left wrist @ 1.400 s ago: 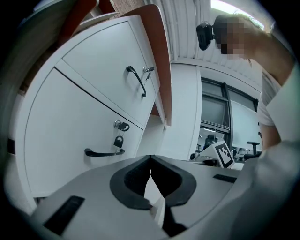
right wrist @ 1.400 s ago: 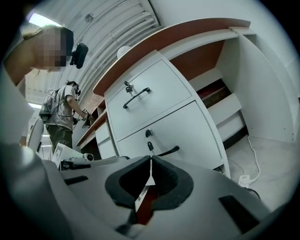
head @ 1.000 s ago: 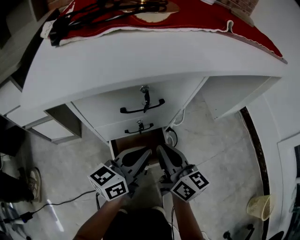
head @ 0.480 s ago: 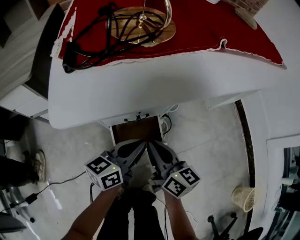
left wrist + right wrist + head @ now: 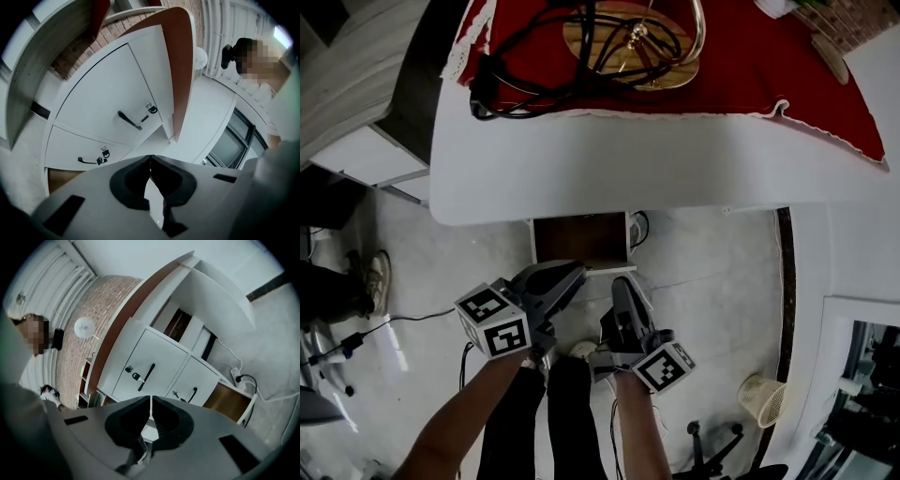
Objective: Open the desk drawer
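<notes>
The white desk fills the top of the head view, and its top hides the drawers there. In the left gripper view the upper drawer has a black handle and a key in its lock. The lower drawer's handle sits below it. Both drawer fronts look shut. The right gripper view shows the same upper handle and lower handle. My left gripper and right gripper hang in front of the desk, apart from the handles. Each is shut and holds nothing.
A red cloth with black cables and a brass piece lies on the desk top. A brown open compartment sits under the drawers. On the floor are a waste basket, a shoe and cables.
The view has tipped, so the desk top now covers the drawer fronts seen a second ago. Both grippers have risen, rolled and drifted slightly apart. Their jaws stayed shut.
</notes>
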Motion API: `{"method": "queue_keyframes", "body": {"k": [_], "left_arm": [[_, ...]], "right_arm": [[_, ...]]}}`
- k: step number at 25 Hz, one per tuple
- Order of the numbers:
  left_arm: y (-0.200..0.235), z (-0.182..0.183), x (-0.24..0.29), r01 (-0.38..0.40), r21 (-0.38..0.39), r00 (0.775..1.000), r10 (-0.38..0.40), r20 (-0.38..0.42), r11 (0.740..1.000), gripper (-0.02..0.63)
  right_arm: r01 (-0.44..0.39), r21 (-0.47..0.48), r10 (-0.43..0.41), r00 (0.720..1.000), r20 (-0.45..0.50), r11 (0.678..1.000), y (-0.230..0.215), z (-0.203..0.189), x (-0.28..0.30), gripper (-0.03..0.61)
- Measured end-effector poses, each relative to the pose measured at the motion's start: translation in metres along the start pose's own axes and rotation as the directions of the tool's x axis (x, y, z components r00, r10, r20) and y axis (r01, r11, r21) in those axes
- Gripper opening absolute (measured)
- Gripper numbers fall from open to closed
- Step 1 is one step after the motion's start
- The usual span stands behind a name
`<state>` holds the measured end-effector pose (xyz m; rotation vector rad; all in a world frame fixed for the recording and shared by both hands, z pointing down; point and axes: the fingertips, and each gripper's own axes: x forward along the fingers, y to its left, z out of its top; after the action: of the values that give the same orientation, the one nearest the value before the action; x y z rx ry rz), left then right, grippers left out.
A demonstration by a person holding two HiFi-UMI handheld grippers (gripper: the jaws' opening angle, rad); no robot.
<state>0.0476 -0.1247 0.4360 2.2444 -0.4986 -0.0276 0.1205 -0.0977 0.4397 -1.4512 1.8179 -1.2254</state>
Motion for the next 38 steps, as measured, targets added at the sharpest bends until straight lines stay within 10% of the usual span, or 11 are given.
{"method": "queue_keyframes", "body": {"k": [13,18,29,38], "left_arm": [[0.007,0.006,-0.022,-0.034,-0.238,0.994,0.057,0.092,0.971,0.009],[0.007,0.018,-0.025,0.023,-0.315,0.978,0.044,0.204,0.949,0.009],[0.006,0.044,-0.016,-0.009,-0.310,0.967,0.088,0.241,0.951,0.011],[0.022,0.046,-0.038,-0.058,-0.373,0.941,0.175,0.290,0.926,0.011]], "right_arm": [[-0.007,0.276,0.010,1.000,-0.010,0.961,-0.015,0.003,-0.002,0.023],[-0.146,0.359,0.155,0.988,0.003,0.922,0.003,0.012,0.012,0.023],[-0.192,0.403,0.167,0.981,0.096,0.895,-0.013,0.053,0.076,0.138],[-0.126,0.336,0.125,0.992,0.024,0.933,-0.009,0.055,0.126,0.137]]}}
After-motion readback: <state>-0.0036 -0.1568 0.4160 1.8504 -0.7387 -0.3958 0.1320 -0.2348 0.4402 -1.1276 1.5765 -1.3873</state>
